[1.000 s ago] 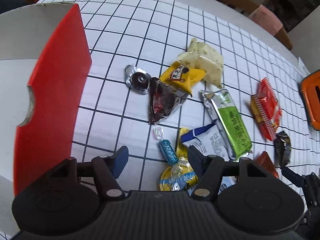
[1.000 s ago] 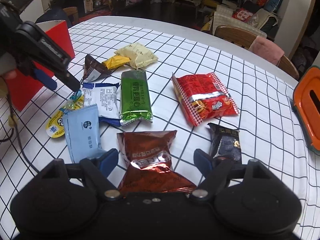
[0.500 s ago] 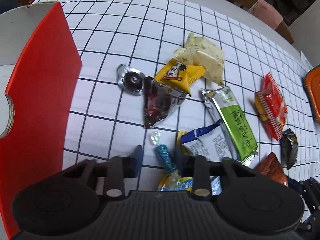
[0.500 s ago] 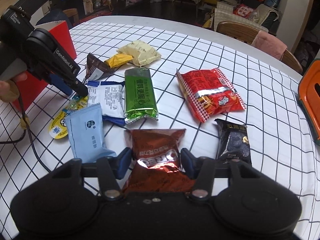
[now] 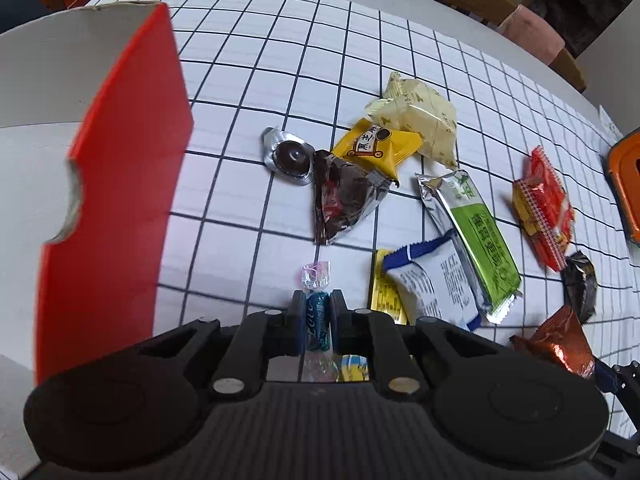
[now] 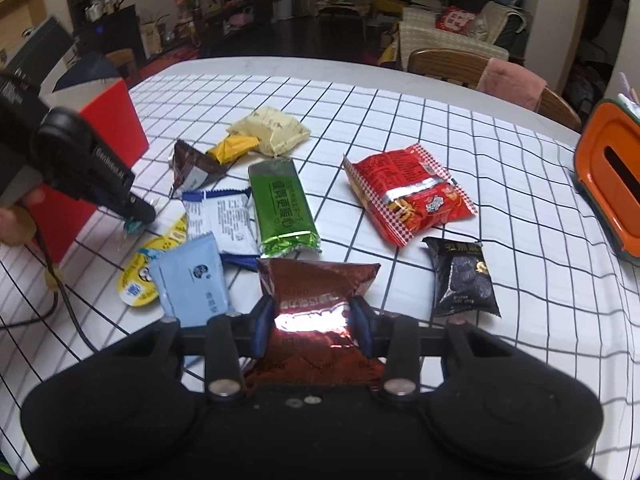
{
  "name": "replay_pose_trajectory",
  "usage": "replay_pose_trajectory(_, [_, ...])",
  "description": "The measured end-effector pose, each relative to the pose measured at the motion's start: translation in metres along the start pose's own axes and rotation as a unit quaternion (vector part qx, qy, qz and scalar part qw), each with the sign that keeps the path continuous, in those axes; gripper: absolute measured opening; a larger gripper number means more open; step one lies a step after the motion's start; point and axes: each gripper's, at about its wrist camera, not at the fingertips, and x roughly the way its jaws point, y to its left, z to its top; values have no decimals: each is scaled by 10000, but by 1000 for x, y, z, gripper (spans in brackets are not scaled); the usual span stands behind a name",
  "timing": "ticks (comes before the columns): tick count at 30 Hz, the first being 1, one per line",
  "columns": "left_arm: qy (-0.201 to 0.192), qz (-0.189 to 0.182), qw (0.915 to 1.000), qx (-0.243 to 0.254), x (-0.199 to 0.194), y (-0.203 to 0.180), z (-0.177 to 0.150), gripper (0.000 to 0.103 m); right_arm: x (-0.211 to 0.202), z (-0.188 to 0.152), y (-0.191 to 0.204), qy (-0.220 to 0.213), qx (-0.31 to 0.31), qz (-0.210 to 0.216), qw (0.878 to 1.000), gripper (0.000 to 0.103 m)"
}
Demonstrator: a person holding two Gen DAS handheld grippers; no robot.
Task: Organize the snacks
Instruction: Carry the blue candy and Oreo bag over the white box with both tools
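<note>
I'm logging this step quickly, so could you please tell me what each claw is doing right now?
Left claw: closed on the teal wrapped candy.
Right claw: just closing, gripping the brown foil snack bag.

Our left gripper (image 5: 317, 322) sits low at centre frame, tilted steeply down, jaws closed on a teal candy (image 5: 318, 320). Our right gripper (image 6: 311, 322), bottom centre, has been closing and pinches a brown packet (image 6: 316, 300).

dim room, fisheye-bent edges, glare on brown foil packet (image 6: 310, 316).
</note>
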Motion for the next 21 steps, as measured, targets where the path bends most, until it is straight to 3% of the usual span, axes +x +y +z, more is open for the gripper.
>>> replay_pose_trajectory(14, [-220,-396,9982,391,-78,15,-18,12,-68,23,51,-422,350,-66,9985,40])
replay_pose_trajectory(21, [-406,-499,9965,530,-124,40,-19,12,-92,45,89,-666,402,44,9970,40])
